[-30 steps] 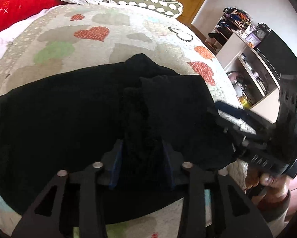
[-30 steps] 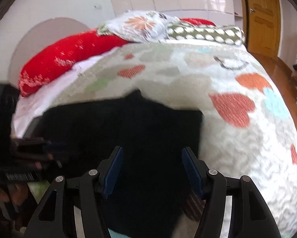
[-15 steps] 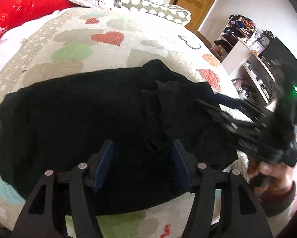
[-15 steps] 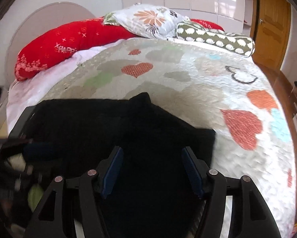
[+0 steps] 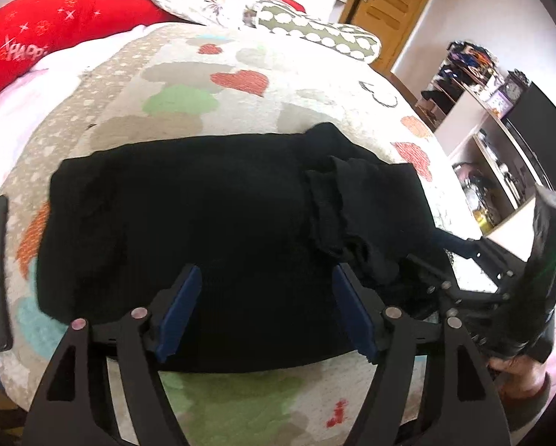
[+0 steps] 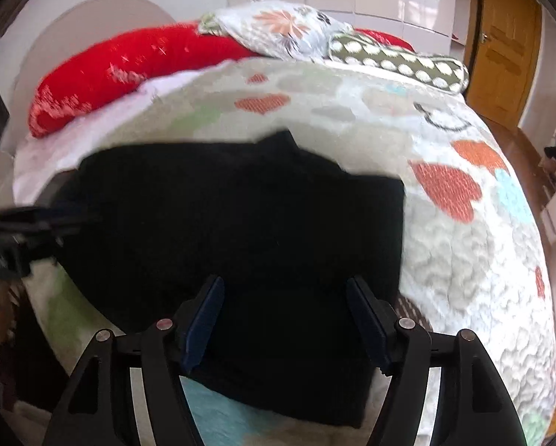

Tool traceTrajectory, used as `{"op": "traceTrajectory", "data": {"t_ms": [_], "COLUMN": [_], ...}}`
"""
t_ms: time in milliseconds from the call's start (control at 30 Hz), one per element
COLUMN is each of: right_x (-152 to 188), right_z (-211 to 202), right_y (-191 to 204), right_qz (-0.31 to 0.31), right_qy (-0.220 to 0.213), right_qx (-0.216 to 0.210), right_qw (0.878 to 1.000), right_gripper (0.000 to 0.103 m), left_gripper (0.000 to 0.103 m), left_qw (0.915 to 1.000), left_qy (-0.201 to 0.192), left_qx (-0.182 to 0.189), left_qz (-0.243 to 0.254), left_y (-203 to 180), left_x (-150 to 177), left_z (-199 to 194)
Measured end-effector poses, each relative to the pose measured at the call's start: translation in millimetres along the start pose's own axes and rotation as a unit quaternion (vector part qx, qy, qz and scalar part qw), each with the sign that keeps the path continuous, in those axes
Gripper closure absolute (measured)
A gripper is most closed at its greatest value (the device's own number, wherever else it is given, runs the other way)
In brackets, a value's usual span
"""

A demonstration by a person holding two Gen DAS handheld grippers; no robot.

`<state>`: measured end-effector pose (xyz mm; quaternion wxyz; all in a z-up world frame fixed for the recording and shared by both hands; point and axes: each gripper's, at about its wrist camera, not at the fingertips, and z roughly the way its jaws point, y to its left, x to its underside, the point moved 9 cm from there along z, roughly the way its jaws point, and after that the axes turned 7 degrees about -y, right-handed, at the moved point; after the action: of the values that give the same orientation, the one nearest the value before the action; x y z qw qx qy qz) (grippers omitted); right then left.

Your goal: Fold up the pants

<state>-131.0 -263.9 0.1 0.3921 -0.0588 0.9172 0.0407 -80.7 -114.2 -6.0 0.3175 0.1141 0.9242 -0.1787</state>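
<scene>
The folded black fabric pants [image 5: 211, 223] lie flat on the heart-patterned quilted bed [image 5: 241, 85], a rumpled layer bunched toward 3 o'clock. The left gripper [image 5: 265, 310] tilts down over their near edge, its jaws just opened wide and gripping nothing. The right gripper [image 6: 285, 321], at 3 o'clock in the left view, also angles down, jaws spread further, pants below unclamped.
</scene>
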Motion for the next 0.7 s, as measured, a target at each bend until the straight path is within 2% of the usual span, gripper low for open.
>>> {"op": "traceTrajectory", "data": {"t_ms": [200,400,533,700], "right_x": [-24,-29,-30,-31], "right_z": [15,37,49,57], "right_y": [17,23,25,29], "right_qz": [-0.002,0.003,0.010,0.006], "right_qy": [-0.009,0.002,0.009,0.015], "right_qx": [-0.013,-0.016,-0.021,-0.023], "right_qw": [1.000,1.000,1.000,1.000], "right_gripper": [0.033,0.033,0.033,0.029], "left_gripper": [0.030,0.030,0.030,0.030], "left_qw": [0.9995,0.9987,0.9979,0.9966], "left_qy": [-0.011,-0.019,-0.021,-0.028], "left_qx": [-0.026,-0.039,-0.040,-0.019], "left_qz": [-0.012,-0.028,-0.047,-0.075], "left_y": [25,46,57,66], "left_x": [-1,0,2,8], "left_z": [-10,-18,-20,-27]}}
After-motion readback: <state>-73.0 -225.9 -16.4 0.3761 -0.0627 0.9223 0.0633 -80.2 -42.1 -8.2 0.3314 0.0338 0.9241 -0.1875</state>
